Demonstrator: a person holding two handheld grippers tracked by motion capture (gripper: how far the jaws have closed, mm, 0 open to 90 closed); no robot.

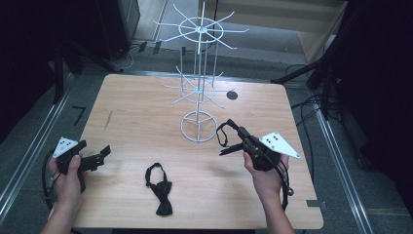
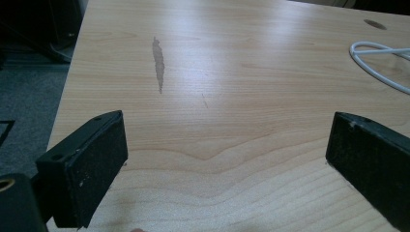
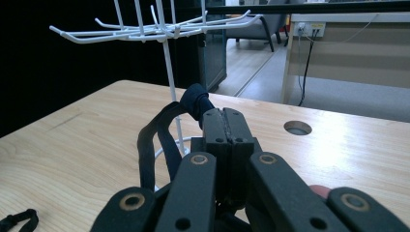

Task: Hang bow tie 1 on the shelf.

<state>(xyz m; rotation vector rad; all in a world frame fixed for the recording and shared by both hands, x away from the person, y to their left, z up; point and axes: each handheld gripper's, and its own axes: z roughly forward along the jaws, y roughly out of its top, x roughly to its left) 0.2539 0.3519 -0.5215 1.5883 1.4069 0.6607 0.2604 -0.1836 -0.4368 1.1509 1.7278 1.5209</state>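
- High view: the right gripper (image 1: 233, 132) is up over the table's right half, just right of the white wire rack (image 1: 199, 78), which stands at the middle toward the far edge. Its jaws are pressed together on a black bow tie (image 1: 225, 132), whose strap loop hangs off the tips.
- A second bow tie (image 1: 159, 187) lies flat near the table's (image 1: 136, 117) near edge, a bit left of centre, waiting its turn.
- The left gripper (image 1: 100, 155) sits idle by the near left corner.
- My read: the job now is hanging that strap on one of the rack's arms. Best to lift so the loop opens under its own weight, then come at an arm from its free tip.
- Left gripper view: jaws spread wide, nothing between them, just bare wood ahead and a bit of the rack's base ring (image 2: 377, 60) at the far right.
- That hand could steady the base if the rack starts to turn.
- Right gripper view: jaws clamped tight on the tie's knot (image 3: 196, 107), with the strap (image 3: 154, 145) drooping on the left. The upper arms (image 3: 145, 30) stand well above the tie, so there's height to gain first.
- Keep the squeeze until the loop is over an arm.
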